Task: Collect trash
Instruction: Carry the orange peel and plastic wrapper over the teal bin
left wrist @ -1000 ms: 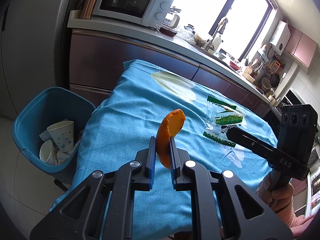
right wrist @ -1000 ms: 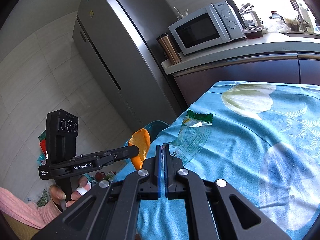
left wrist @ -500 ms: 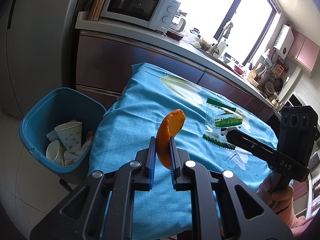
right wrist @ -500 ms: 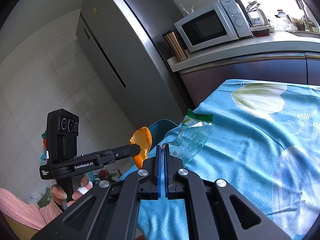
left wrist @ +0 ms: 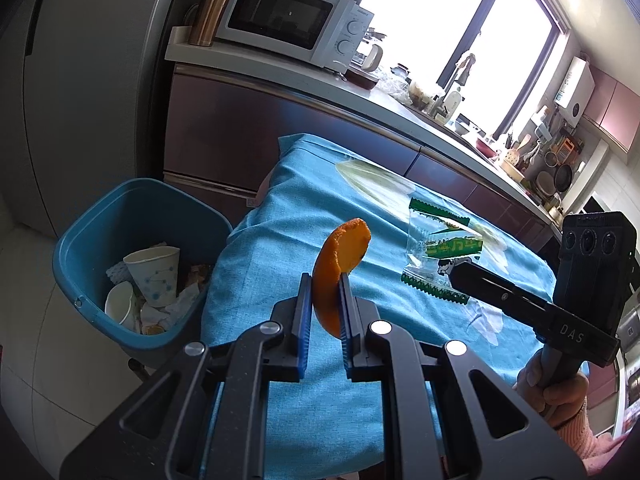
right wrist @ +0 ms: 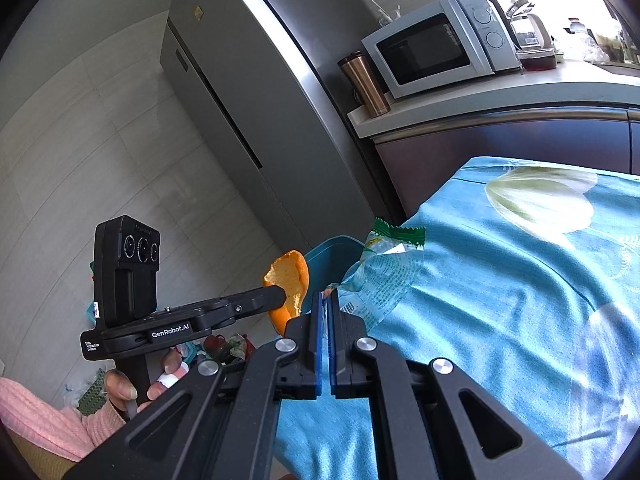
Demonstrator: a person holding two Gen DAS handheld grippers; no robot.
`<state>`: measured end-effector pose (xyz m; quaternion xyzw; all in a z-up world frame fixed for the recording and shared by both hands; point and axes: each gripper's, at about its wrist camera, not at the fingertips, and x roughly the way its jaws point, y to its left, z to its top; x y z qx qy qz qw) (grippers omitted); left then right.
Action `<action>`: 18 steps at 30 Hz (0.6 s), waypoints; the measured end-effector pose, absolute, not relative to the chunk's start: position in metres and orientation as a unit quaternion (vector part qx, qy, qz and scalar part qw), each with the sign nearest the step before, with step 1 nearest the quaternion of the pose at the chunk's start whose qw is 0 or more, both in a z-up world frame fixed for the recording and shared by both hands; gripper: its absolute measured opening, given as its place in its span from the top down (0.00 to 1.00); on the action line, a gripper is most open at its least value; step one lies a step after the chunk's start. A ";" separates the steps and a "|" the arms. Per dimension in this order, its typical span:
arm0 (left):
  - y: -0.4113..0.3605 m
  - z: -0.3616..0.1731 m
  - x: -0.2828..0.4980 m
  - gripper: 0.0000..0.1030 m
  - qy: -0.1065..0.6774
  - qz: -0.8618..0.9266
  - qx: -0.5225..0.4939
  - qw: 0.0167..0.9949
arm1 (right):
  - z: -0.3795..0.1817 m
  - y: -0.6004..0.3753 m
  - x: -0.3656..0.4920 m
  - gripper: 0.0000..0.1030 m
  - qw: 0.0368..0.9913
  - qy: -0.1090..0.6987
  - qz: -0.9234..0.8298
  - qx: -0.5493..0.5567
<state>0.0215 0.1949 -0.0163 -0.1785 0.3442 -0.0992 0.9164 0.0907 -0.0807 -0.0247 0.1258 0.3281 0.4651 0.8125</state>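
My left gripper (left wrist: 324, 282) is shut on a curved piece of orange peel (left wrist: 340, 256), held upright above the left end of the blue-clothed table (left wrist: 280, 208). My right gripper (right wrist: 325, 298) is shut on the corner of a clear plastic wrapper with green edges (right wrist: 384, 272), which hangs lifted just off the cloth. In the left wrist view the wrapper (left wrist: 440, 248) sits right of the peel, with the right gripper (left wrist: 454, 274) at its lower edge. A blue trash bin (left wrist: 160, 200) stands on the floor left of the table, below both grippers.
The bin holds paper cups (left wrist: 154, 276) and crumpled paper. Behind the table runs a counter with a microwave (left wrist: 288, 20) and a copper tumbler (left wrist: 212, 8); a steel fridge (right wrist: 248, 92) stands beside it. A hand in a pink sleeve (right wrist: 36, 416) holds each gripper.
Both grippers have drifted a little toward the bin end of the table, each keeping its hold. The bin now sits nearer the middle of the left wrist view.
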 end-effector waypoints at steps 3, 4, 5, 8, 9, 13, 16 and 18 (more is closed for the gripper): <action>0.199 -0.016 0.021 0.87 0.343 -0.095 -0.181 0.917 | -0.025 -0.074 0.091 0.98 0.809 0.330 0.470 0.125; 0.201 -0.015 0.020 0.87 0.342 -0.093 -0.182 0.917 | -0.025 -0.072 0.091 0.98 0.808 0.330 0.471 0.125; 0.201 -0.015 0.019 0.87 0.342 -0.092 -0.183 0.917 | -0.025 -0.069 0.092 0.98 0.807 0.330 0.473 0.124; 0.206 -0.015 0.019 0.87 0.341 -0.087 -0.184 0.918 | -0.024 -0.064 0.092 0.98 0.805 0.330 0.478 0.122; 0.207 -0.015 0.018 0.87 0.340 -0.086 -0.185 0.918 | -0.024 -0.062 0.092 0.98 0.804 0.331 0.479 0.122; 0.212 -0.015 0.017 0.87 0.339 -0.080 -0.187 0.919 | -0.024 -0.053 0.093 0.98 0.801 0.333 0.484 0.118; 0.216 -0.014 0.016 0.87 0.338 -0.076 -0.188 0.919 | -0.024 -0.049 0.093 0.98 0.798 0.334 0.488 0.116; 0.218 -0.014 0.016 0.87 0.338 -0.073 -0.189 0.919 | -0.024 -0.047 0.094 0.98 0.796 0.335 0.490 0.116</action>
